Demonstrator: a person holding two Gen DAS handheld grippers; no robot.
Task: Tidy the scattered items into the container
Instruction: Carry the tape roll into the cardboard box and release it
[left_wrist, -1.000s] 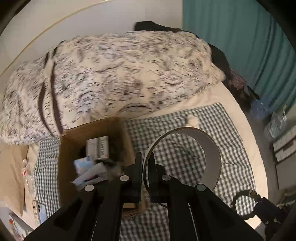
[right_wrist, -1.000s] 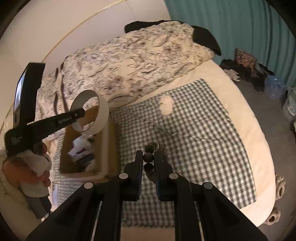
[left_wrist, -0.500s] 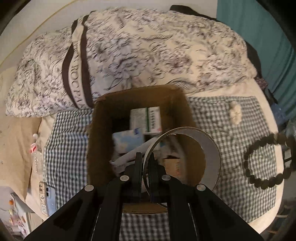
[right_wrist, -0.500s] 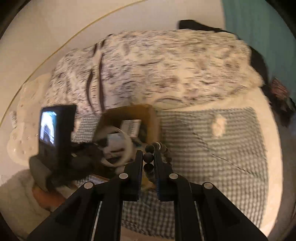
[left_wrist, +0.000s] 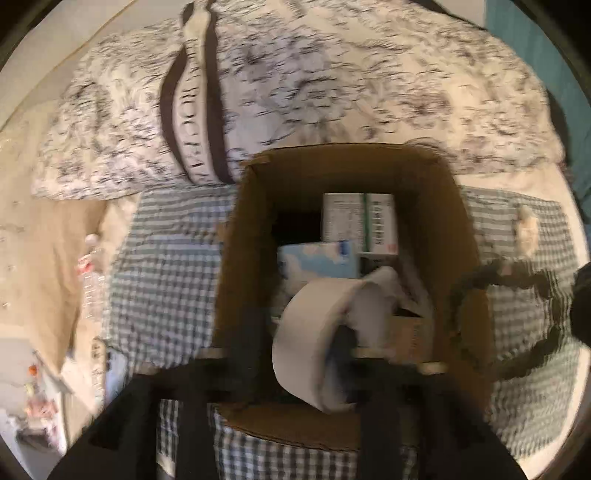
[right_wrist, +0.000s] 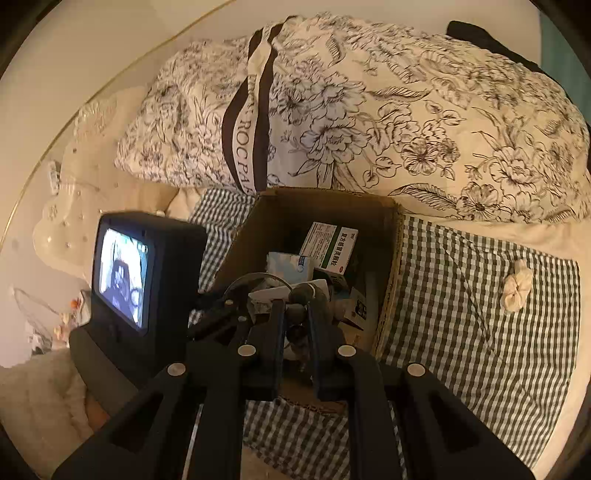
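My cardboard box (right_wrist: 388, 266) sits on the checked cloth (right_wrist: 480, 314) on the bed, holding medicine cartons (right_wrist: 327, 245). My left claw (left_wrist: 306, 354) has just sprung apart, the tape roll (left_wrist: 325, 332) loose over the box. My right claw (right_wrist: 295, 314) is clamped on the dark bead bracelet (right_wrist: 301, 291).

Duvet (right_wrist: 332, 110) band (right_wrist: 245, 155): "ROCPA", rest hidden.

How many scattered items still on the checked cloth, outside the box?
1: a cream scrunchie on the checked cloth, right of the cardboard box. Others may be hidden beneath the grippers.
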